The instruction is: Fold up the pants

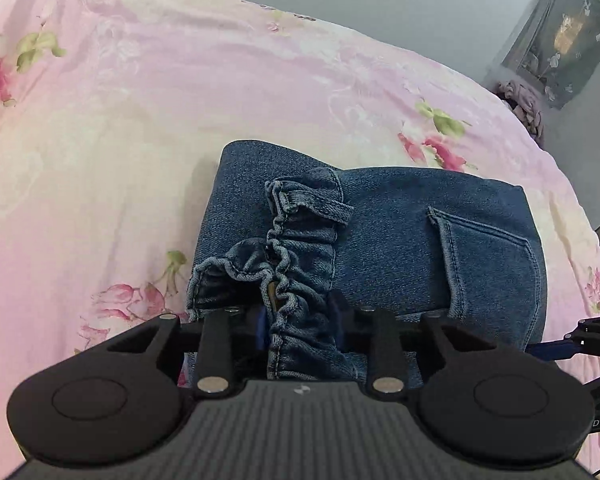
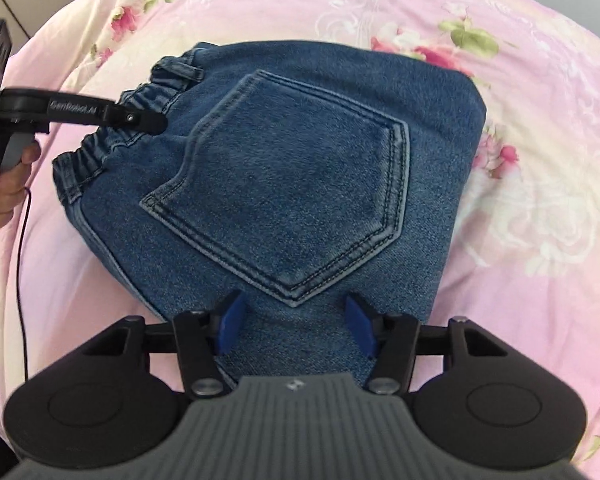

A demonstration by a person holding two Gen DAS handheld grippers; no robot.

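Observation:
Blue denim pants (image 1: 400, 232) lie folded into a compact bundle on a pink floral bedspread (image 1: 140, 120), back pocket up. My left gripper (image 1: 300, 320) has the bunched elastic waistband (image 1: 296, 280) between its jaws; the fingertips are mostly hidden by cloth. In the right wrist view the pants (image 2: 300, 168) fill the middle, with the pocket (image 2: 300, 200) facing up. My right gripper (image 2: 296, 324) is open, its blue pads (image 2: 230, 326) spread over the near edge of the bundle. The left gripper (image 2: 152, 122) reaches in from the left at the waistband (image 2: 112, 148).
The bedspread (image 2: 520, 160) spreads all around the pants. A dark framed picture (image 1: 560, 32) hangs on the wall at the far right, with crumpled purple cloth (image 1: 524, 104) below it. A hand (image 2: 4, 176) and a thin cable (image 2: 22, 260) are at the left edge.

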